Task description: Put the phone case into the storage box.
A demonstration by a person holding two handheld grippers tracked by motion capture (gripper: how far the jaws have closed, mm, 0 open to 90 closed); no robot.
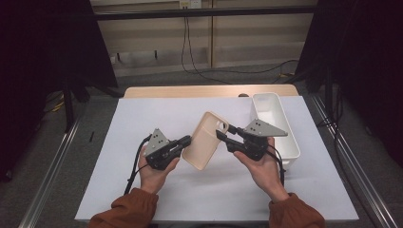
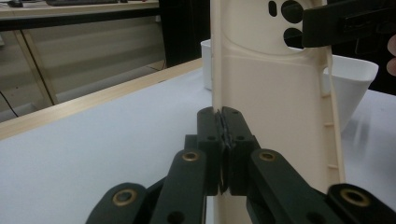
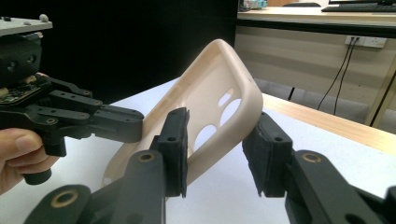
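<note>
Two hand-held black grippers meet over the middle of the worktop, both at one cream-coloured plastic phone case (image 1: 205, 140) with a rounded camera cutout near its upper end. The left gripper (image 1: 186, 140) has its jaws pressed together on the case's thin side wall at the lower left edge, so the case is pinched and held off the surface, tilted with its hollow side up. In the left gripper view the two pads meet on that wall with only the plastic between them. The right gripper (image 1: 221, 134) reaches in at the upper end beside the camera cutout; its jaws have just been closing with the case's top corner between them. In the right gripper view the left pad lies against the inside of the case, while the right pad stands just off the outer rim, so the grip is not yet tight.

No brand, label or writing can be read on the case or the grippers.

The worktop is a white sheet (image 1: 142, 118) laid on a light wooden table (image 1: 190, 90). A white rectangular plastic bin (image 1: 274, 114) stands at the right edge toward the far corner, just beside the right gripper. Behind the table are black curtains, a pale wall panel, loose black cables and a wall socket.
</note>
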